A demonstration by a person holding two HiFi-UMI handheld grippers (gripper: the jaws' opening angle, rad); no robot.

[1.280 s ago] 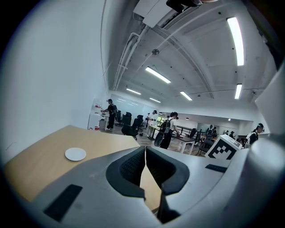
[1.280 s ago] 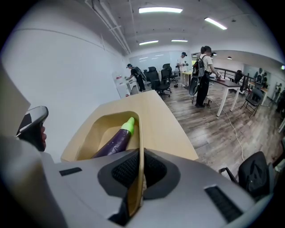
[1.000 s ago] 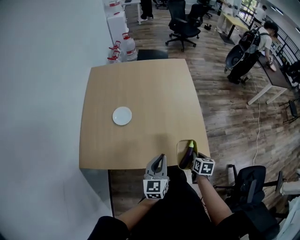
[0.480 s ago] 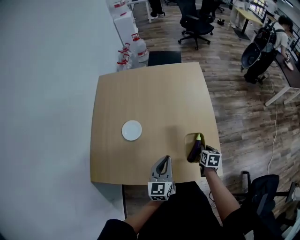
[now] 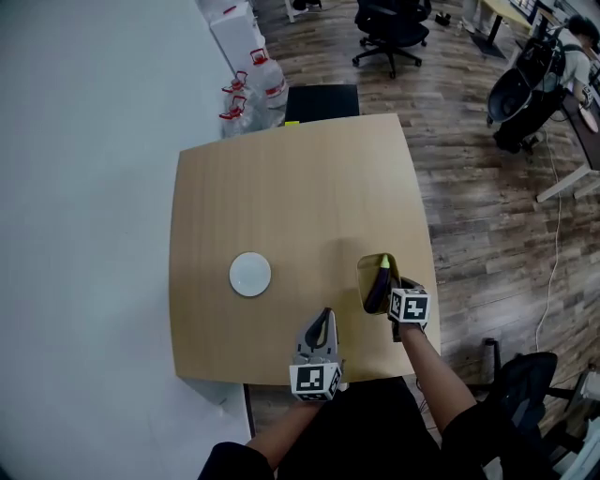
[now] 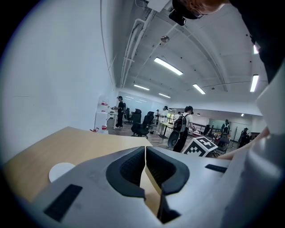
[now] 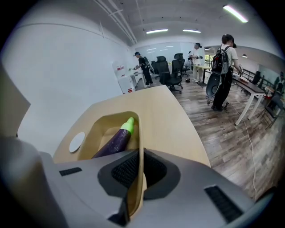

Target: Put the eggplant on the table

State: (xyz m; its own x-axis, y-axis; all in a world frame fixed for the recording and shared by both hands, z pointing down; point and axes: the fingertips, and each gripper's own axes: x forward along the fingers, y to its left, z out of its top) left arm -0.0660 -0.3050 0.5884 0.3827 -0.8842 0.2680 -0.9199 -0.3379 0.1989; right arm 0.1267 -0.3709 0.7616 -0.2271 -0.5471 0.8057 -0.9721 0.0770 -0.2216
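A purple eggplant (image 5: 378,286) with a green stem lies in a tan tray (image 5: 364,272) above the front right part of the wooden table (image 5: 281,187). My right gripper (image 5: 395,292) is shut on the tray's right rim. In the right gripper view the eggplant (image 7: 113,141) rests inside the tray (image 7: 102,120), and the rim is pinched in the right gripper (image 7: 140,171). My left gripper (image 5: 322,323) hovers over the table's front edge, shut and empty. The left gripper (image 6: 145,164) shows its pads pressed together.
A small white plate (image 5: 250,275) sits on the table's left half. Water bottles (image 5: 253,89) and a black seat stand beyond the far edge. An office chair (image 5: 394,28) and a person with a backpack (image 5: 534,84) are further off. The white wall runs along the left.
Both grippers have moved forward from the table's front edge to over its surface. The tray with the eggplant came along in the right gripper.
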